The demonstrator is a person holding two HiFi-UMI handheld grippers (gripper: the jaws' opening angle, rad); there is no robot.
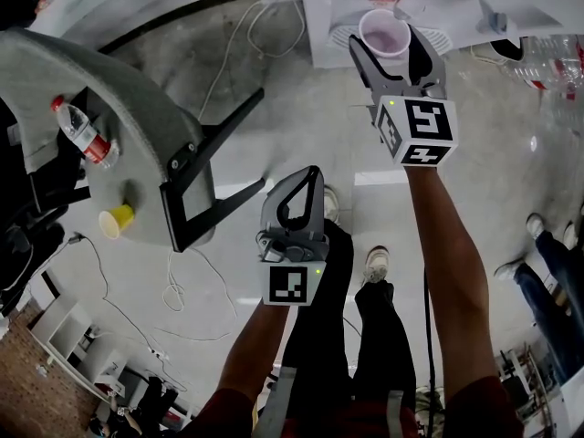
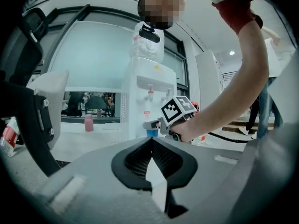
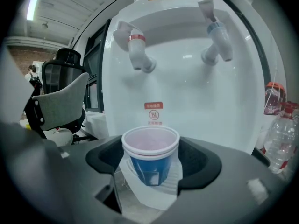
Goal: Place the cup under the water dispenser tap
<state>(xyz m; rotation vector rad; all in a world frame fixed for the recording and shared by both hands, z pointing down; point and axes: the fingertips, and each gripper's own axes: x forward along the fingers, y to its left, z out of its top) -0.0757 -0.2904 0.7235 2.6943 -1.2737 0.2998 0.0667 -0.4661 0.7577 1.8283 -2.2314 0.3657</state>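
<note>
A blue paper cup (image 3: 150, 160) with a white rim and a pale inside stands upright between the jaws of my right gripper (image 3: 152, 148), which is shut on it. The white water dispenser (image 3: 187, 92) is right in front of it. The cup hangs below the red tap (image 3: 138, 50) and the blue tap (image 3: 217, 41), roughly between the two. From the head view, the cup (image 1: 384, 33) in the right gripper (image 1: 391, 46) is over the dispenser's drip grille (image 1: 342, 36). My left gripper (image 1: 310, 173) is held back lower down, shut and empty; its pads (image 2: 163, 157) meet.
A grey office chair (image 1: 109, 108) stands at the left with a red-labelled water bottle (image 1: 84, 135) and a yellow cup (image 1: 117, 220) on it. Clear plastic bottles (image 3: 280, 134) stand right of the dispenser. Cables lie on the floor. Another person's legs (image 1: 547, 263) are at the right.
</note>
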